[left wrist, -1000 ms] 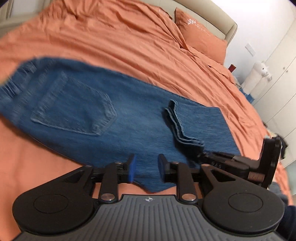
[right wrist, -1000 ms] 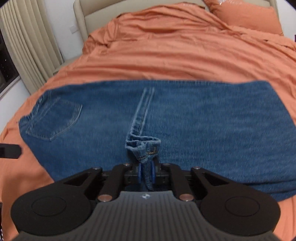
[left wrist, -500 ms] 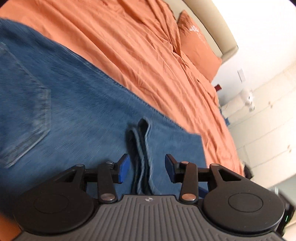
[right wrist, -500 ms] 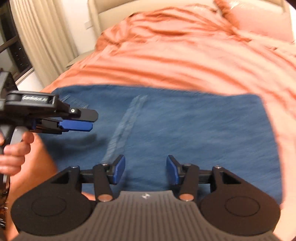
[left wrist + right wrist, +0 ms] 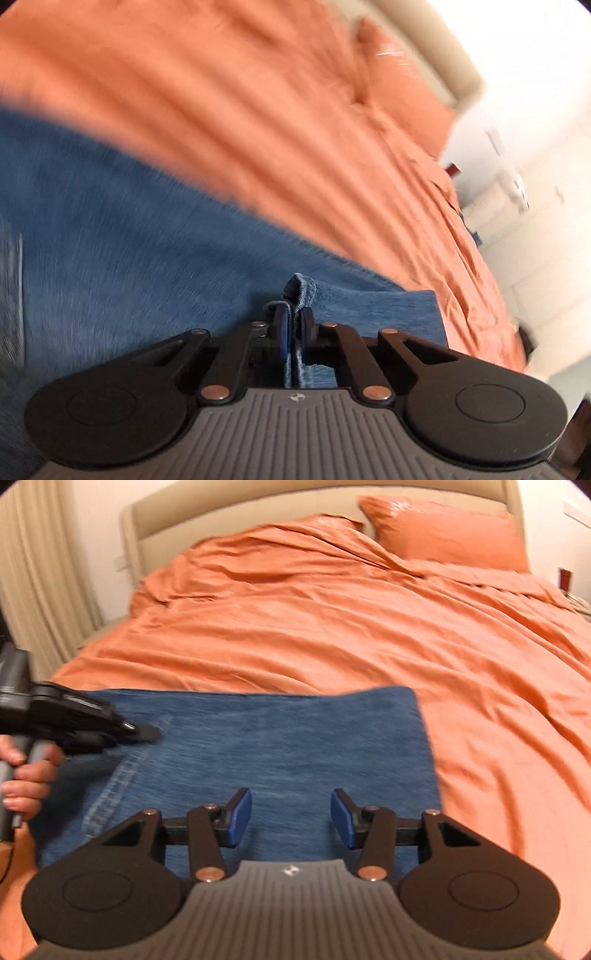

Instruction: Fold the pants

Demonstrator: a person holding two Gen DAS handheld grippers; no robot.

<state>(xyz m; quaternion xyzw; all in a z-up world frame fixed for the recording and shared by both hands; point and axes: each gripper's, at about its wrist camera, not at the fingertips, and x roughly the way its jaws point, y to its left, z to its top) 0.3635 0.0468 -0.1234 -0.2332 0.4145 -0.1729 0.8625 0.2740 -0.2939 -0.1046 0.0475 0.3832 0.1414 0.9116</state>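
Note:
Blue denim pants lie folded flat on an orange bed. In the left wrist view my left gripper is shut on the hem edge of the pants; that view is motion-blurred. The left gripper also shows in the right wrist view, low over the pants' left part, held by a hand. My right gripper is open and empty above the near edge of the pants, right of the pale hem strip.
The orange duvet covers the bed, with an orange pillow and beige headboard at the far end. Curtains hang at the left. White cupboards stand beyond the bed's right side.
My right gripper let go of the hem, opened and moved right. My left gripper came over the hem, open half a second ago, and has closed on it.

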